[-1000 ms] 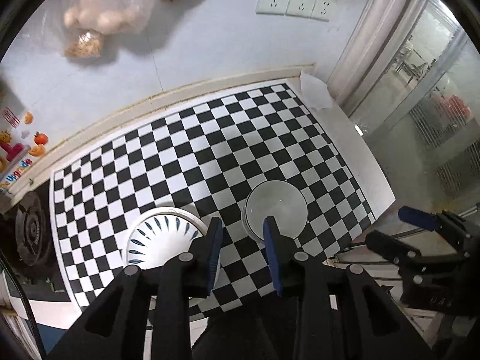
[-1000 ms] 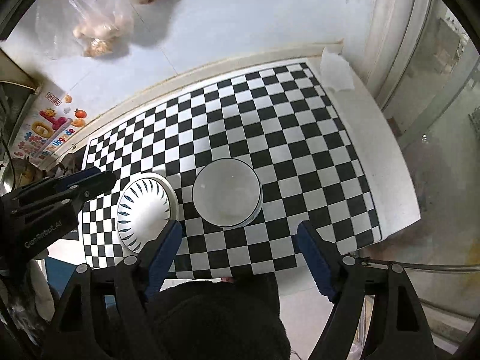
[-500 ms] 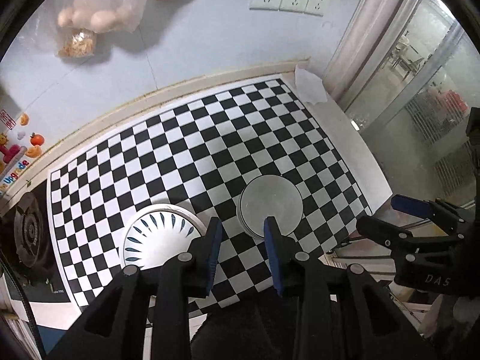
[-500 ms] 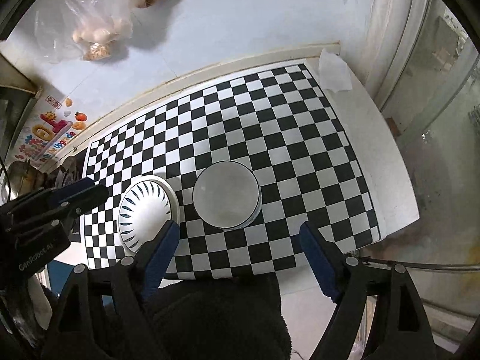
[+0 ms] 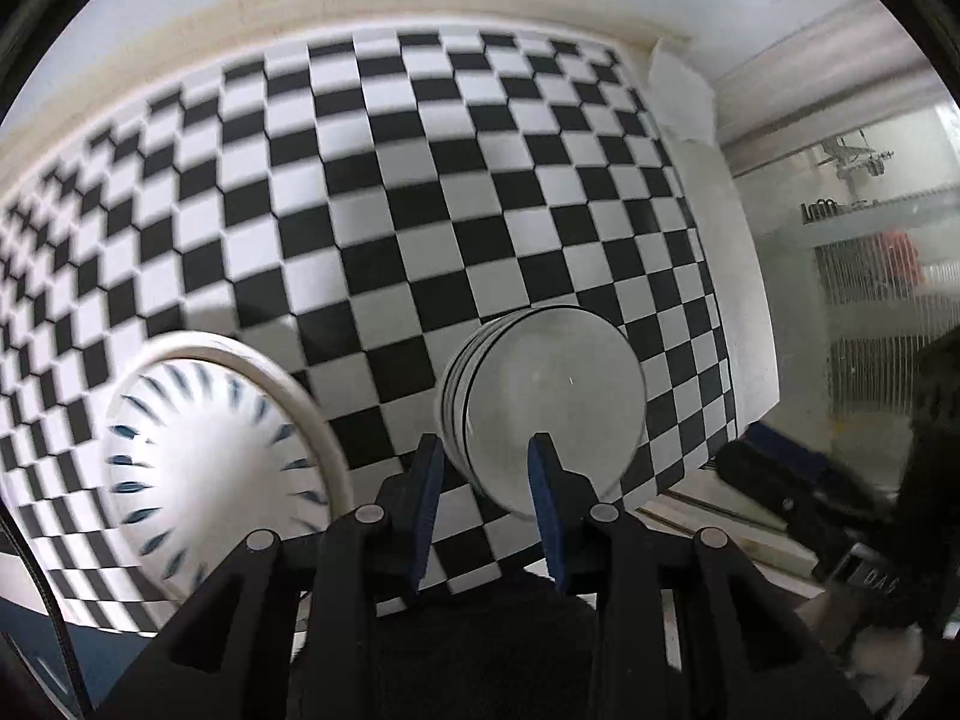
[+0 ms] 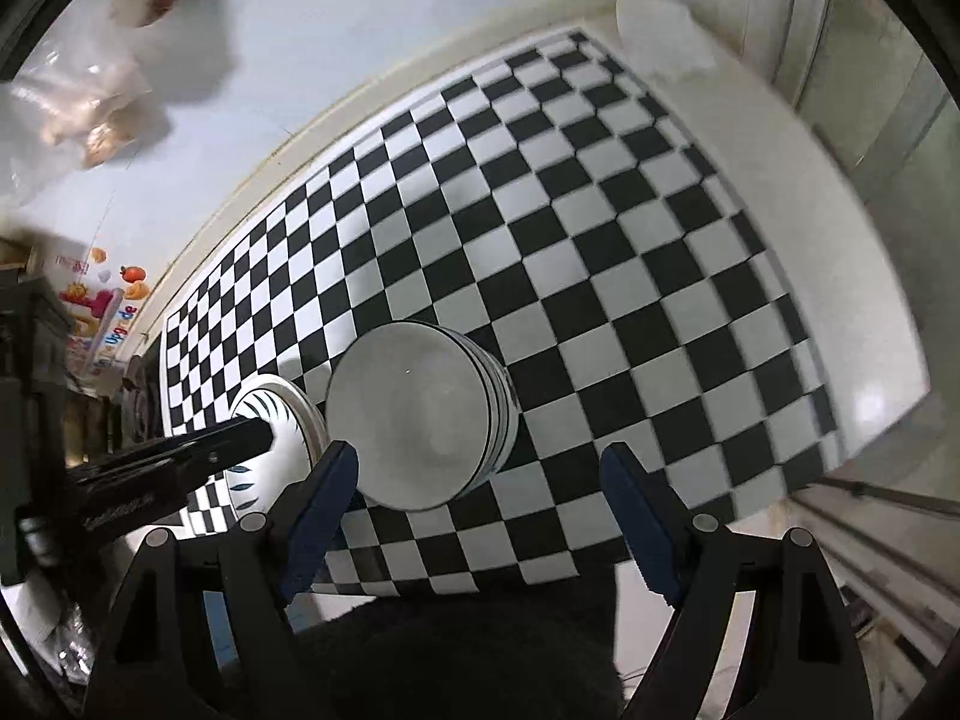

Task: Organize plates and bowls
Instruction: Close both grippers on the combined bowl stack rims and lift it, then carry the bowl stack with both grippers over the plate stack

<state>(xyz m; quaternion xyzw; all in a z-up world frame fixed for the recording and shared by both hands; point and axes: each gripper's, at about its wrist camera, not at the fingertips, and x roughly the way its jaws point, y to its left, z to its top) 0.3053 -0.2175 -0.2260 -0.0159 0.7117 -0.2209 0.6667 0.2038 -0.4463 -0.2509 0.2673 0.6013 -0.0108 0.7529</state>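
Observation:
A stack of white bowls with black rim lines (image 5: 549,402) (image 6: 420,414) stands near the front edge of the checkered counter. A white plate with blue dashes (image 5: 216,456) (image 6: 264,420) lies left of it. My left gripper (image 5: 486,468) is open a little, its blue fingertips just in front of the bowl stack's near rim, empty. My right gripper (image 6: 480,474) is wide open and empty, its fingers flanking the near side of the bowl stack. The left gripper's arm (image 6: 168,462) crosses over the plate in the right wrist view.
The black-and-white checkered mat (image 5: 420,192) (image 6: 570,240) covers the counter up to the wall. A crumpled white tissue (image 5: 684,96) (image 6: 660,36) lies at the far right corner. Hanging food bags (image 6: 90,108) and wall stickers (image 6: 102,300) are at left. A glass door (image 5: 870,240) is right.
Both grippers have dropped down and forward, close to the bowl stack and plate, which now look much larger. The views are motion-blurred. The jaws' openings look unchanged.

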